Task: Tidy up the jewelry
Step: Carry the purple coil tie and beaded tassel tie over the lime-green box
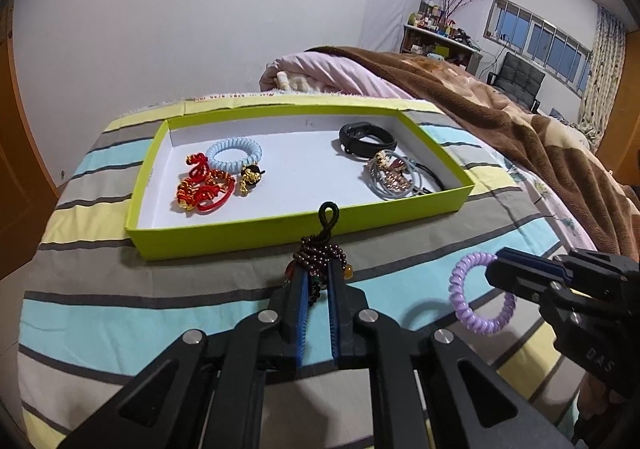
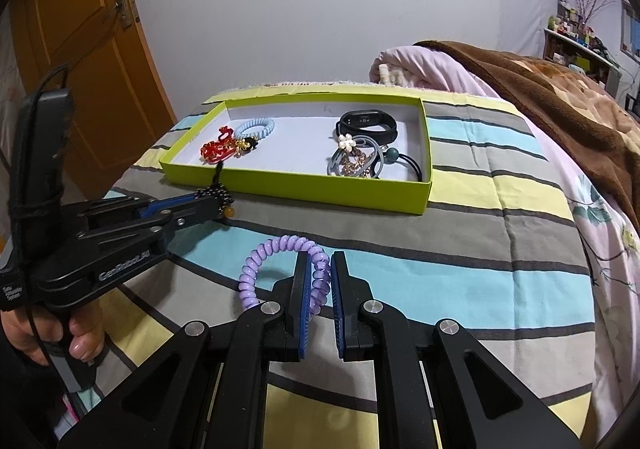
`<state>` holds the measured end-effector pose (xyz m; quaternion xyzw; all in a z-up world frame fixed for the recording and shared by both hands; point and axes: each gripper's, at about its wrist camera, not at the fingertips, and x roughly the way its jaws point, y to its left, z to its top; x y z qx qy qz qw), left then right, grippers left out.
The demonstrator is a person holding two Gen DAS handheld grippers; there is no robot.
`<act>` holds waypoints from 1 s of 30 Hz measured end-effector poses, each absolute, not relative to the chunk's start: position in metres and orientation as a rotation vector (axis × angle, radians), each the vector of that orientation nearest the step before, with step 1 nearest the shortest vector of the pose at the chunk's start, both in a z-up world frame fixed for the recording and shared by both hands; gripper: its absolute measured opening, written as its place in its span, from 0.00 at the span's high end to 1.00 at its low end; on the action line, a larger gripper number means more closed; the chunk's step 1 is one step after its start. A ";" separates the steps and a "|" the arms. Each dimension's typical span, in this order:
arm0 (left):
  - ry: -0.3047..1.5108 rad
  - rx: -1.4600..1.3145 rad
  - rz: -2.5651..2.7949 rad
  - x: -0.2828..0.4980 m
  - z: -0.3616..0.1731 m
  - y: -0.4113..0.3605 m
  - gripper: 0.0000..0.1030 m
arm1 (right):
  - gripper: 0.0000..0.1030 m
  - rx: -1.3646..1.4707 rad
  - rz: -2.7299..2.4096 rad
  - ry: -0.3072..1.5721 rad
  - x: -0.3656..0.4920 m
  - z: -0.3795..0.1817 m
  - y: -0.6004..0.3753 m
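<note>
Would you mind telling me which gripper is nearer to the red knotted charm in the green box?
Left. The left gripper, shut on the beaded bracelet, sits just outside the green box near the red knotted charm; the right gripper, holding the purple spiral hair tie, is farther back.

Beaded bracelet, purple coil tie, both gripped

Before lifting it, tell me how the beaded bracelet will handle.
Likely floppy: the beaded bracelet bunches and droops between the left gripper pads. Its cord loop probably dangles and could catch the box rim. Round beads may slip.
</note>
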<state>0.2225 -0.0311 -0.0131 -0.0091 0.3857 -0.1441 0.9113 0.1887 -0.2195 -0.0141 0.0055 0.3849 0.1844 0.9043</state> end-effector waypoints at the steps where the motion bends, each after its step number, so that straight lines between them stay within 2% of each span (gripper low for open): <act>1: 0.791 -0.023 -0.299 0.220 -0.011 -0.030 0.91 | 0.90 0.012 0.381 0.792 0.188 -0.012 -0.220; 15: 0.714 -0.022 -0.287 0.202 0.032 -0.020 0.91 | 0.90 -0.004 0.384 0.745 0.186 0.014 -0.212; 30: 0.712 -0.044 -0.272 0.222 0.038 -0.008 0.91 | 0.90 -0.031 0.373 0.706 0.214 0.034 -0.203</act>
